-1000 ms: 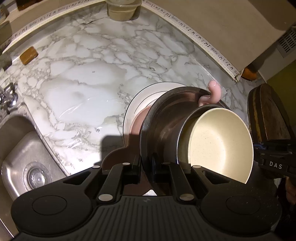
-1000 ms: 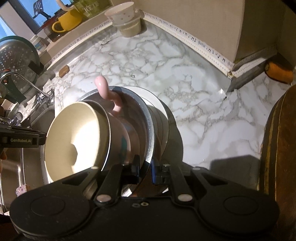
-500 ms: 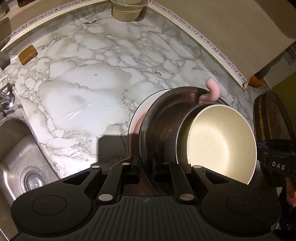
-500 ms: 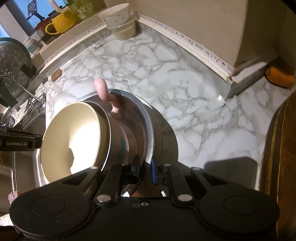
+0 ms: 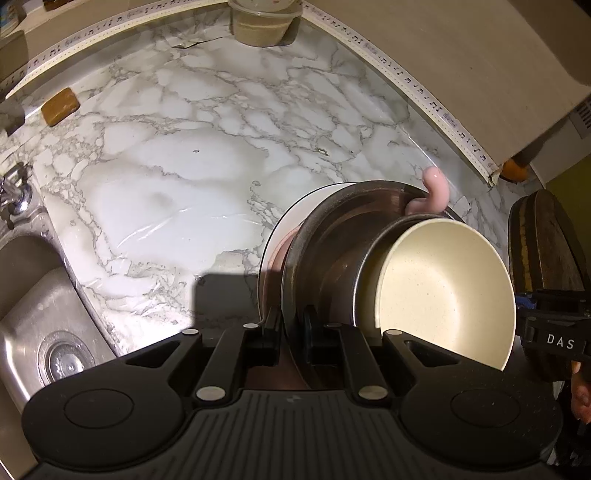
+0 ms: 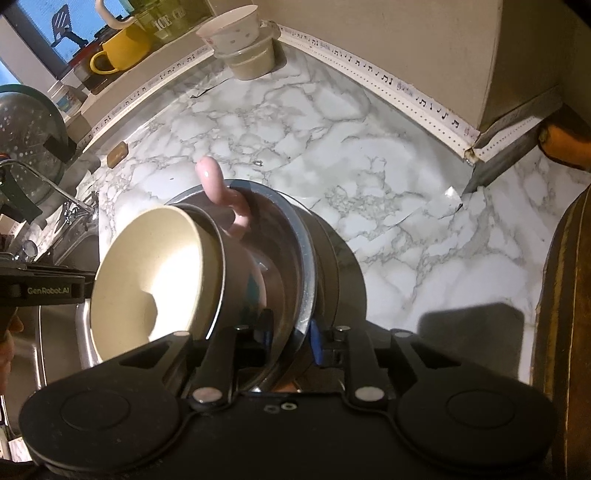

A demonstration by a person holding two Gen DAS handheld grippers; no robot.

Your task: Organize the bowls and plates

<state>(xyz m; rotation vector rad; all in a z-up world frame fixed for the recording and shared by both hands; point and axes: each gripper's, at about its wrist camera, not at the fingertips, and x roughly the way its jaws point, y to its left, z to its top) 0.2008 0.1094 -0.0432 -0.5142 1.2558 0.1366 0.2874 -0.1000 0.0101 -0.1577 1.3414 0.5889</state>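
Observation:
A tilted stack hangs over the marble counter: a white plate point(image 5: 275, 236), a steel bowl point(image 5: 332, 236), and a dark bowl with a cream inside point(image 5: 443, 288). A pink curved piece point(image 5: 436, 188) pokes out behind the cream bowl. My left gripper point(image 5: 291, 321) is shut on the steel bowl's rim. In the right wrist view the steel bowl point(image 6: 291, 236) and cream bowl point(image 6: 155, 277) lean left. My right gripper point(image 6: 290, 328) straddles the steel rim on the opposite side. Its jaws are opening, and the pads look just off the rim.
A steel sink point(image 5: 37, 314) and faucet point(image 5: 14, 192) lie left. Stacked containers point(image 5: 262, 22) stand at the back wall, with a brown block point(image 5: 61, 105) near it. A dark wooden board point(image 5: 543, 236) stands at the right. A yellow mug point(image 6: 122, 51) and colander point(image 6: 26, 136) sit by the window.
My right gripper's jaws have parted slightly around the steel rim. The stack and both hands have barely shifted.

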